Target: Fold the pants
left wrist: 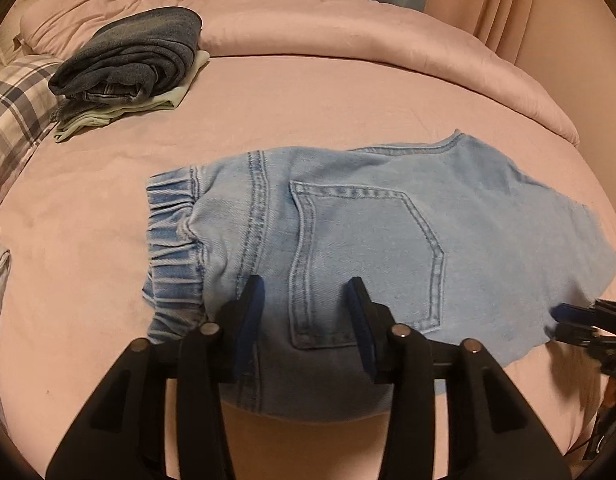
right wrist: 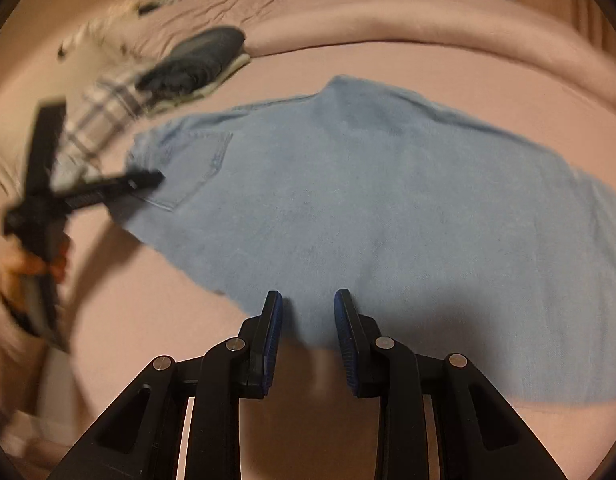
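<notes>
Crosswise, light-blue pants (left wrist: 348, 232) lie flat, waistband (left wrist: 172, 240) leftward.

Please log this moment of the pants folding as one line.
pants: flat on bed | left tool: open, above pocket end | right tool: open, over near edge | fold: not started

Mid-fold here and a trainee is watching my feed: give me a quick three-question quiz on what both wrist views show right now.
1. True or false: the back pocket of the light blue pants faces up.
2. What lies under the folded dark jeans at the far left of the bed? A) a pale folded garment B) a towel C) nothing
3. Is either the left gripper or the right gripper clamped on fabric?

Key:
1. True.
2. A, the pale garment.
3. No; both sets of jaws stand apart above the near edge of the pants, with nothing pinched.
</notes>
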`<action>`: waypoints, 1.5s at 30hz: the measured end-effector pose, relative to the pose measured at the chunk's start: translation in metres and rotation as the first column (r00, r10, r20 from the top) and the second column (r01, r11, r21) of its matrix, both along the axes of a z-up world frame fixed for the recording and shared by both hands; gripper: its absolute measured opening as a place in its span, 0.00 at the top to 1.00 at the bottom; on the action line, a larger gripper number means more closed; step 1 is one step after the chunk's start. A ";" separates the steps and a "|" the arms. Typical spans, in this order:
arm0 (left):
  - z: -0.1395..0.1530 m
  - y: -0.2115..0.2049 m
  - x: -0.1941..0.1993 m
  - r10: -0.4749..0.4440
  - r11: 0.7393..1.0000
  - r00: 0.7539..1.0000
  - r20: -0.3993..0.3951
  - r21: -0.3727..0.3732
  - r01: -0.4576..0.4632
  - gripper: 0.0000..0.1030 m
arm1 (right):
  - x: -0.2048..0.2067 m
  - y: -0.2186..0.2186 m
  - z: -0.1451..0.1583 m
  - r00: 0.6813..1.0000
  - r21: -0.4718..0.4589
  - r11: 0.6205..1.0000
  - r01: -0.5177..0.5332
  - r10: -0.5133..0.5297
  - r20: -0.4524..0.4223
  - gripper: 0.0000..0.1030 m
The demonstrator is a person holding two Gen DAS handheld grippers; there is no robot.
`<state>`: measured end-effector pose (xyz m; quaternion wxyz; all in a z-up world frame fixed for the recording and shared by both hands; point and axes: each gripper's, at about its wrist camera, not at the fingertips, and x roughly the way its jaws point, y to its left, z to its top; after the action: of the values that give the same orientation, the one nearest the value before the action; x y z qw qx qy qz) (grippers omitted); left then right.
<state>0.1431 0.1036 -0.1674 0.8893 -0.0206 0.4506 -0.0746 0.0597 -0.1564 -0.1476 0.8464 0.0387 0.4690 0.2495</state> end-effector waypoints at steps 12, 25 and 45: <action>0.029 -0.055 -0.021 -0.109 0.969 0.994 -0.012 -0.224 0.103 0.26 | -0.061 -0.243 -0.008 0.745 0.360 0.658 0.662 -0.630 -0.219 0.56; 0.007 -0.203 0.012 -0.360 0.864 0.921 -0.151 -0.426 0.268 0.26 | -0.057 -0.315 -0.042 0.562 0.490 0.388 0.781 -0.779 -0.277 0.56; 0.017 -0.162 0.030 -0.304 0.638 0.947 -0.106 -0.761 0.119 0.15 | 0.007 -0.161 0.079 0.834 0.180 0.876 0.448 -0.482 0.269 0.86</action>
<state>0.1734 -0.0587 -0.1504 0.7303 -0.3375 0.4770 -0.3538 0.0663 -0.3174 -0.0681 0.9401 0.1589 0.2945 0.0646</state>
